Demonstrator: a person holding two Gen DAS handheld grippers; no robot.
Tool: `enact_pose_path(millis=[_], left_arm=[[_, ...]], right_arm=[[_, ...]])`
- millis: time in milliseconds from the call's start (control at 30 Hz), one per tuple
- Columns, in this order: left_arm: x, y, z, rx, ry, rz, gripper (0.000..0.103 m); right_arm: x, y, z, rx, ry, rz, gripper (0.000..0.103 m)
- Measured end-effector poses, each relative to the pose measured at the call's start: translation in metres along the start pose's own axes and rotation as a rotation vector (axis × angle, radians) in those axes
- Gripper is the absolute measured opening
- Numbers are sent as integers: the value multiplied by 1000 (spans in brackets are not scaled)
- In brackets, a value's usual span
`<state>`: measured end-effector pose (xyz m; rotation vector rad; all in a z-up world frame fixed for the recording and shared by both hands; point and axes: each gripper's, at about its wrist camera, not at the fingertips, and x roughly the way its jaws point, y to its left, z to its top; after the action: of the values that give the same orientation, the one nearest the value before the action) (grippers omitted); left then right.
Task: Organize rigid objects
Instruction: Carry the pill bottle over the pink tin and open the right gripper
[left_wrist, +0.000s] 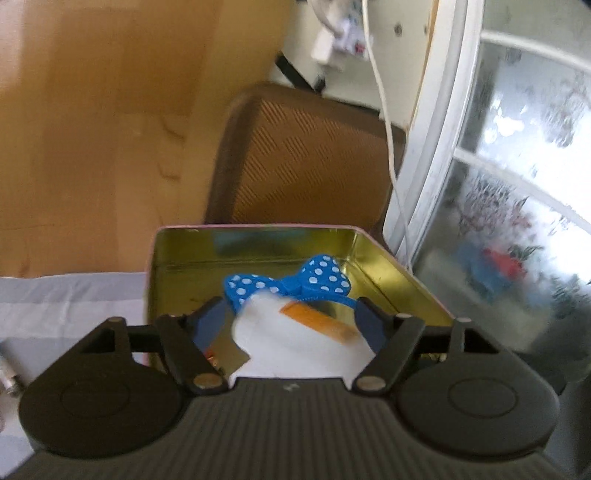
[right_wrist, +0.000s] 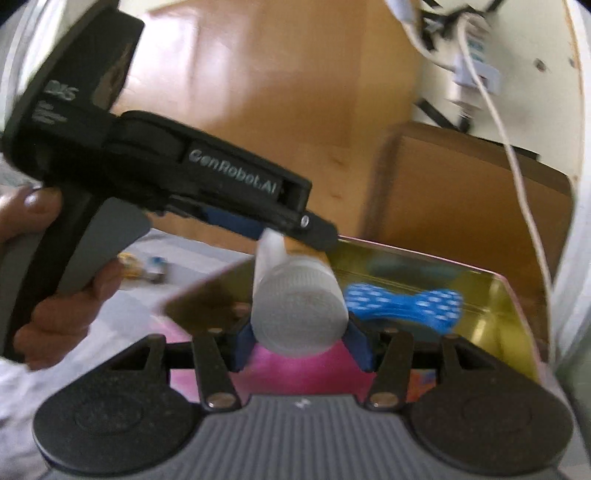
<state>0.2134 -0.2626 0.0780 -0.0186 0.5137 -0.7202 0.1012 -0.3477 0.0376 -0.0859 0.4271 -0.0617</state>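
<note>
A white bottle (left_wrist: 295, 339) with an orange label hangs over an open tin (left_wrist: 251, 226) that is gold inside with a pink rim. A blue bow with white dots (left_wrist: 288, 284) lies in the tin. My right gripper (right_wrist: 299, 332) is shut on the bottle's ribbed white cap (right_wrist: 299, 310). My left gripper (left_wrist: 291, 321) straddles the bottle's other end; a gap shows between its left pad and the bottle, so it stands open. In the right wrist view the left gripper (right_wrist: 317, 229) comes in from the left, above the tin (right_wrist: 424, 254) and the bow (right_wrist: 402, 302).
A person's hand (right_wrist: 48, 314) holds the left gripper's handle. Small items (right_wrist: 144, 266) lie on the pale cloth left of the tin. Behind the tin stand a brown woven chair back (left_wrist: 306, 155), a hanging white cable (left_wrist: 388, 129) and a glass door (left_wrist: 517, 184).
</note>
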Motion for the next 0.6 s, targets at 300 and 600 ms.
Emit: enact_pose_path(millis=[300, 600], left_arm=[[-17, 2, -7, 8, -30, 91, 86], [-130, 49, -82, -57, -77, 179, 88]], right_arm=[[17, -34, -8, 109, -15, -112, 54], [-40, -6, -1, 197, -167, 27, 54]])
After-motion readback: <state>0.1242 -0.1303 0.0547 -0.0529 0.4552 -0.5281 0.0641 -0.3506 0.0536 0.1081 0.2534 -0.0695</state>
